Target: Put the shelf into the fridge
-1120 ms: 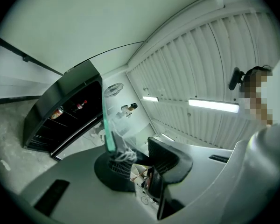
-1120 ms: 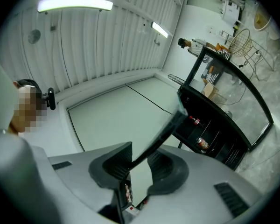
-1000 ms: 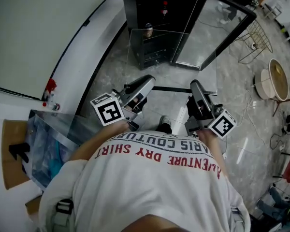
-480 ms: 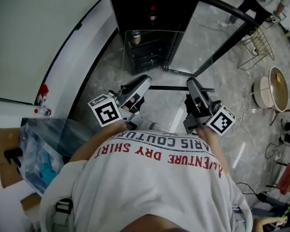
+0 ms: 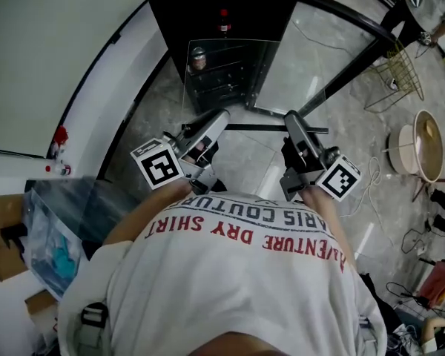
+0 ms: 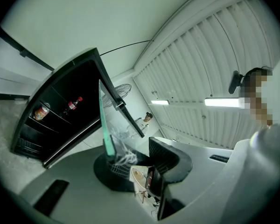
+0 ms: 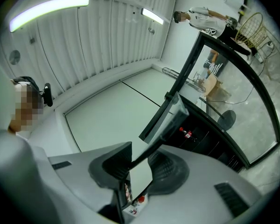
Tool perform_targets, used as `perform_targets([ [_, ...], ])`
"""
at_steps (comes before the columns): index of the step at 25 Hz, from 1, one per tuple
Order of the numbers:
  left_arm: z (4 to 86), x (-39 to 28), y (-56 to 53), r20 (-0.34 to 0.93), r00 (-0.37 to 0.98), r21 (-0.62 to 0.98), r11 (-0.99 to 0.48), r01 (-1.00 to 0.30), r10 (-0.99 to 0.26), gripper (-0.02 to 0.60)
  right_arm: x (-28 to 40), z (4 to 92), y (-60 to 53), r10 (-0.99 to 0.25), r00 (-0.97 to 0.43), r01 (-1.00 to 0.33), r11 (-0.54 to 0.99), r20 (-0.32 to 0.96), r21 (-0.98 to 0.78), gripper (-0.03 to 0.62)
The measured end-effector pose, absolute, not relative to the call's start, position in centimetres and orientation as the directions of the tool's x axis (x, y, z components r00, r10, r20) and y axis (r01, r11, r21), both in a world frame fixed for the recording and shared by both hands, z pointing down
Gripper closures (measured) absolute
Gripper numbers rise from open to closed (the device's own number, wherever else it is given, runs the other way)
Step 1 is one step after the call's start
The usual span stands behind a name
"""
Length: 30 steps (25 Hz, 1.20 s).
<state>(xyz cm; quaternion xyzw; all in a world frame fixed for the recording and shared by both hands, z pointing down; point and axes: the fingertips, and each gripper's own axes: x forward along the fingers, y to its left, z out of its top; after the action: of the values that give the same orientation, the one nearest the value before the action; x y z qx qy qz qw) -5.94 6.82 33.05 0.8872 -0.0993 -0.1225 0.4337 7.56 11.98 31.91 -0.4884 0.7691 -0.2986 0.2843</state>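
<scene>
A clear glass shelf [image 5: 241, 80] with a black front strip hangs level over the floor, and I hold it on both sides. My left gripper [image 5: 211, 124] is shut on its left edge and my right gripper [image 5: 291, 123] on its right edge. The black fridge [image 5: 208, 6] stands just beyond the shelf with its glass door [image 5: 341, 47] swung open to the right. Inside are a can [image 5: 198, 56] and a red-capped bottle [image 5: 223, 19]. In the left gripper view the shelf's greenish edge [image 6: 104, 125] runs into the left gripper [image 6: 137, 164]. In the right gripper view the shelf's dark strip [image 7: 161, 120] passes through the right gripper [image 7: 137, 164].
A white wall [image 5: 52, 58] runs along the left of the fridge. A plastic bag [image 5: 52, 232] lies at the lower left. To the right stand a wire basket [image 5: 397, 69] and a round tub [image 5: 423, 136], with a cable [image 5: 374, 173] on the marble floor. A person [image 5: 434, 2] stands at the top right.
The fridge has come closer and now fills more of the top of the head view. The shelf has travelled toward it between both grippers, whose hold looks the same.
</scene>
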Motion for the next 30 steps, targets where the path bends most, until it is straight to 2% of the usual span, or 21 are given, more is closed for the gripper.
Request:
perform_targets([
  [7,33.7,-2.7,4.2,-0.090,0.945,0.802,-0.585,-0.119,-0.315,0.466,11.0,32.9,8.8,-0.913,-0.383,-0.539,0.344,-0.140,-0.769,0.499],
  [24,36.5,-1.0,-3.4,-0.035,0.909,0.828,-0.521,-0.207,-0.416,0.465,13.1,36.1,-0.3,-0.876,-0.474,-0.478,0.338,-0.086,-0.811,0.499],
  [30,38.9,-0.4,-7.8,0.008,0.879,0.859,-0.447,-0.250,-0.477,0.465,13.9,38.3,-5.7,-0.845,-0.533,-0.445,0.323,-0.042,-0.835,0.499],
])
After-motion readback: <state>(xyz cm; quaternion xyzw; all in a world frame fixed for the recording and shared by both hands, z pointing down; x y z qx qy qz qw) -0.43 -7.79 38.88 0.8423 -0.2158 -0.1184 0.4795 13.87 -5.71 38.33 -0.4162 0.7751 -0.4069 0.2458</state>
